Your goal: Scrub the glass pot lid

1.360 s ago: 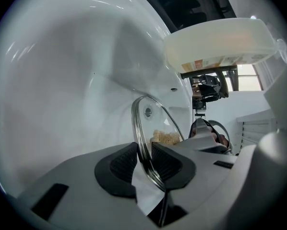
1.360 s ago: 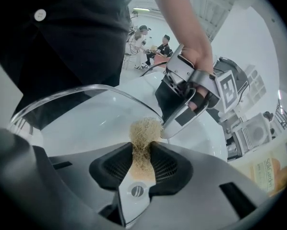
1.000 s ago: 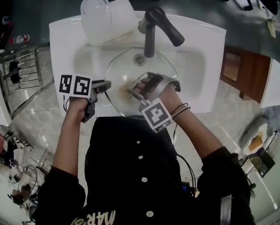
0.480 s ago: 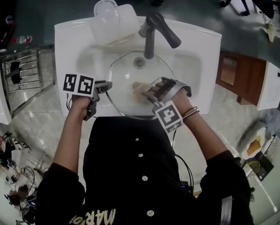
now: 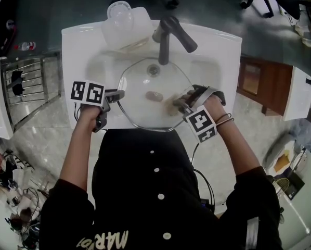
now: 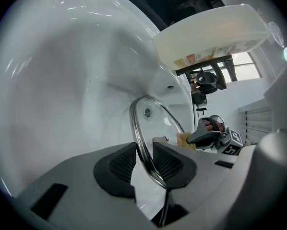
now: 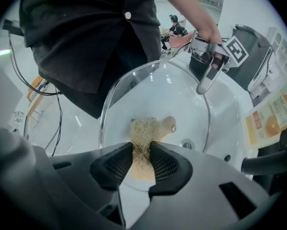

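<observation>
Left gripper view: the left gripper (image 6: 144, 158) is clamped on the metal-banded rim of the round clear glass pot lid (image 6: 155, 116), which sits in the white ceramic sink (image 6: 62, 80) ahead of its jaws. The right gripper (image 7: 142, 163) pinches a tan fibrous scouring pad (image 7: 143, 128) onto the glass, the lid's knob (image 7: 170, 124) just beyond. Expect a rigid, breakable, probably slippery part (moderately heavy, by judgement); hold it at the rim.
</observation>
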The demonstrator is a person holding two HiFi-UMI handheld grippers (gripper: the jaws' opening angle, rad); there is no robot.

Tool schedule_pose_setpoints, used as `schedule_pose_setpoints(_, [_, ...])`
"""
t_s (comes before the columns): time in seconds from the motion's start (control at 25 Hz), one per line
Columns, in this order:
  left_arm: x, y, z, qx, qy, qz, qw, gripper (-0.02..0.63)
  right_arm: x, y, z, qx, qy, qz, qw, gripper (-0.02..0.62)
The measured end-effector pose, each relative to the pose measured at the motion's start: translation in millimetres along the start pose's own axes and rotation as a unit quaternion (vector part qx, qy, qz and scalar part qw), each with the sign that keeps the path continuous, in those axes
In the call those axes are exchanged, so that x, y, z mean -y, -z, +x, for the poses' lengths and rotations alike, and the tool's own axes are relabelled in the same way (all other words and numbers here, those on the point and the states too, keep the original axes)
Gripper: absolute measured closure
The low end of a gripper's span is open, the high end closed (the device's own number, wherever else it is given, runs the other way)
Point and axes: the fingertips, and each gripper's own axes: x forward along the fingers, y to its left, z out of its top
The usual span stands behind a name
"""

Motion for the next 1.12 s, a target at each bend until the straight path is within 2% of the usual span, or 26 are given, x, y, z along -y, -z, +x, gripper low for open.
schedule_pose_setpoints(0.24, [-2, 1, -1, 0.002, -0.007, 0.004, 1.0000, 0.480, -19, 12, -9, -0.022, -0.043, -0.019, 0.999, 0.472])
schedule_pose_setpoints(0.4, [-1, 2, 0, 0.003, -0.012, 0.007, 0.9999, 0.479, -23, 15, -11, -0.041, -0.058, -0.046, 0.996, 0.472])
schedule_pose_setpoints(0.52, [-1, 1, 0, 0.002, -0.013, 0.010, 0.9999, 0.479, -23, 16, -12, -0.045, -0.062, -0.047, 0.996, 0.471])
schedule_pose_setpoints(0.6, [-2, 1, -1, 0.002, -0.014, 0.013, 0.9998, 0.477, -18, 16, -12, -0.047, -0.051, -0.042, 0.997, 0.471])
schedule_pose_setpoints(0.68, [-2, 0, -2, 0.002, -0.016, 0.014, 0.9998, 0.477, -3, 9, -13, -0.039, -0.020, -0.025, 0.999, 0.469])
schedule_pose_setpoints(0.84, [0, 0, 0, 0.005, -0.018, 0.013, 0.9997, 0.479, 39, -38, -11, 0.024, 0.042, 0.020, 0.999, 0.469])
schedule_pose_setpoints(0.96, [-1, 1, 0, 0.004, -0.020, 0.013, 0.9997, 0.479, 67, -79, -2, 0.056, 0.066, 0.001, 0.996, 0.469])
schedule_pose_setpoints(1.12, [0, 2, 0, 0.005, -0.024, 0.014, 0.9996, 0.479, 82, -113, 3, 0.081, 0.068, -0.020, 0.994, 0.469])
